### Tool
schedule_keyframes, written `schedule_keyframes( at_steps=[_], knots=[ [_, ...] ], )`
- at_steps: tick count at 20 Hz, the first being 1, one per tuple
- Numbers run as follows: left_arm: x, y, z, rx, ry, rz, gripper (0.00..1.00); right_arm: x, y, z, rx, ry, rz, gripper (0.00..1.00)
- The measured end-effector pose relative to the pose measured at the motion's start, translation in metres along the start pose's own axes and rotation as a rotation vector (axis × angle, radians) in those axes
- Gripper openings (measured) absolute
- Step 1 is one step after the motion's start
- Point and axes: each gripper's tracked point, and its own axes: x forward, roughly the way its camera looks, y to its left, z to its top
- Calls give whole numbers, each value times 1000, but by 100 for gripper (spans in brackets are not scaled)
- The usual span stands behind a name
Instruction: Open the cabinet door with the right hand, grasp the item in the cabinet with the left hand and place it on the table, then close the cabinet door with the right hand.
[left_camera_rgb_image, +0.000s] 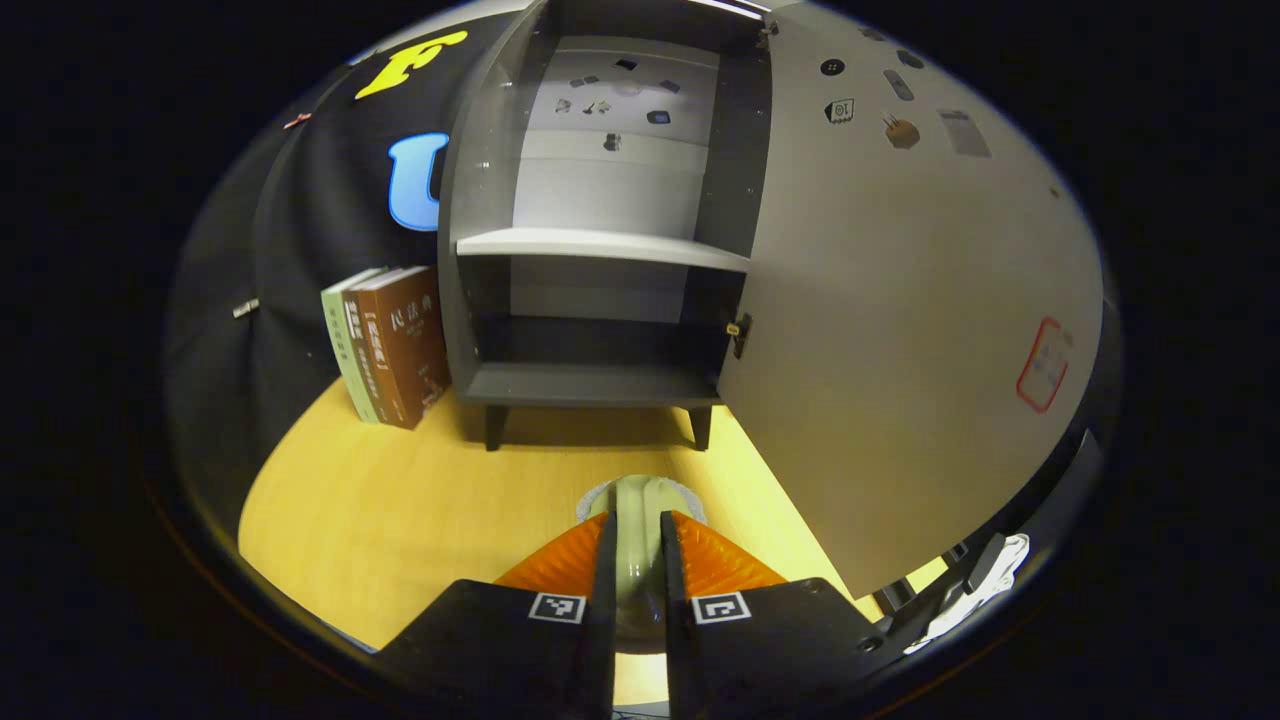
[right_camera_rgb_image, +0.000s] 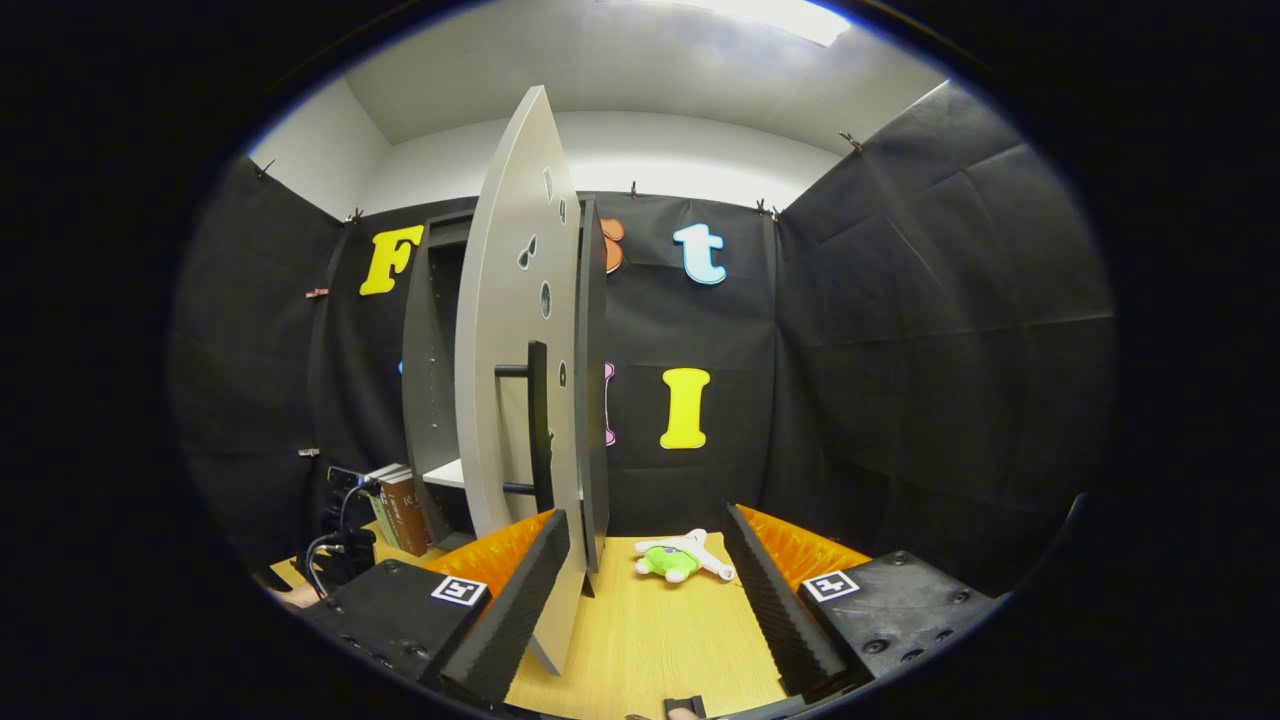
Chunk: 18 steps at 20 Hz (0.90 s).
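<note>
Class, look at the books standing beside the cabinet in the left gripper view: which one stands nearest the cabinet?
The brown book, rightmost in the row, stands next to the cabinet; the pale green book stands at the far end.
</note>
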Motion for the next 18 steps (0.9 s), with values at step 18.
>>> schedule_keyframes(
  at_steps=[18],
  knots=[
    [66,24,-142,-18,89,125,29,23,-19,-52,-1,79,90,98]
  ],
)
